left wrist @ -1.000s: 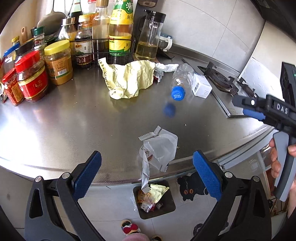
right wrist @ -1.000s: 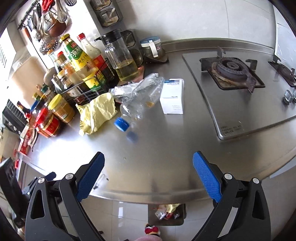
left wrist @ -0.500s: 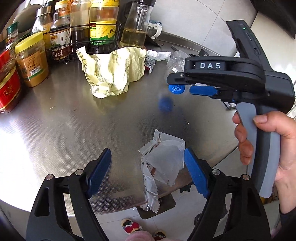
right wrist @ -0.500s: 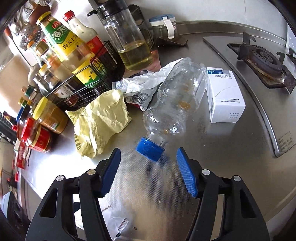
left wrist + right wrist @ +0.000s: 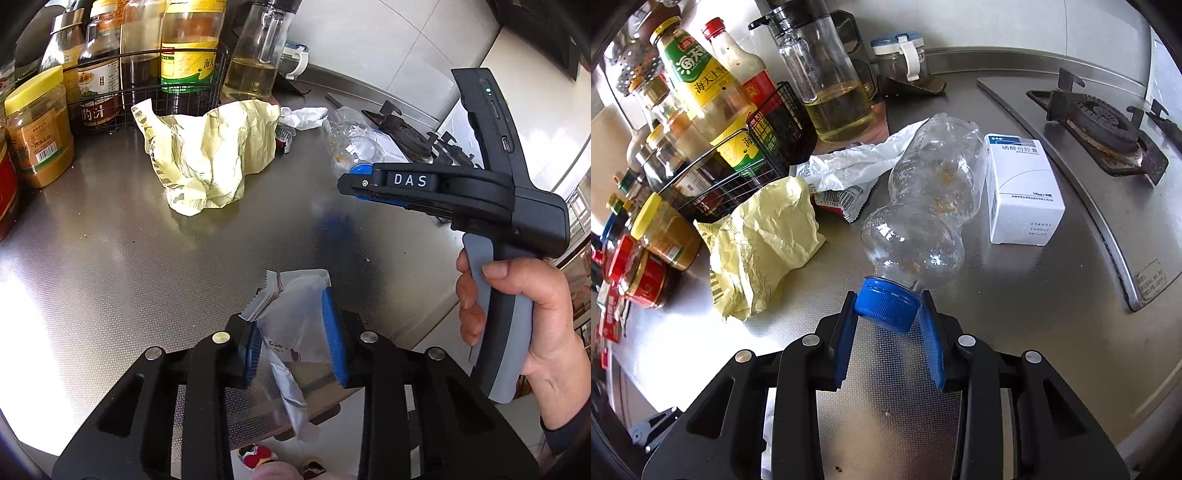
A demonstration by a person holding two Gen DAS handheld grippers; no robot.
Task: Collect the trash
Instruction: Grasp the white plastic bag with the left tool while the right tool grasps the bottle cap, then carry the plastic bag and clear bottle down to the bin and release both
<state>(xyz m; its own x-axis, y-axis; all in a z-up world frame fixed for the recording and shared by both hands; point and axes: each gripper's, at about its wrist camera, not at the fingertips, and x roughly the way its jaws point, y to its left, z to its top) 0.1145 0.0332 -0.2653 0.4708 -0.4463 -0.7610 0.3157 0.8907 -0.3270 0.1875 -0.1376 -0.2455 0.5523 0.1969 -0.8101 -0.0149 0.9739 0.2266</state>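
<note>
- Steel countertop (image 5: 1052, 332) — trash lies across it.
- Clear plastic bottle (image 5: 931, 206) on its side; right gripper (image 5: 888, 332) clamps its blue cap (image 5: 886, 304).
- Silver wrapper (image 5: 295, 317) at the counter edge — pinched between left gripper (image 5: 295, 336) pads.

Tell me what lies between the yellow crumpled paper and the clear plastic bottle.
In the right wrist view, a white crumpled wrapper and a barcoded snack packet lie between the yellow paper and the bottle.
</note>
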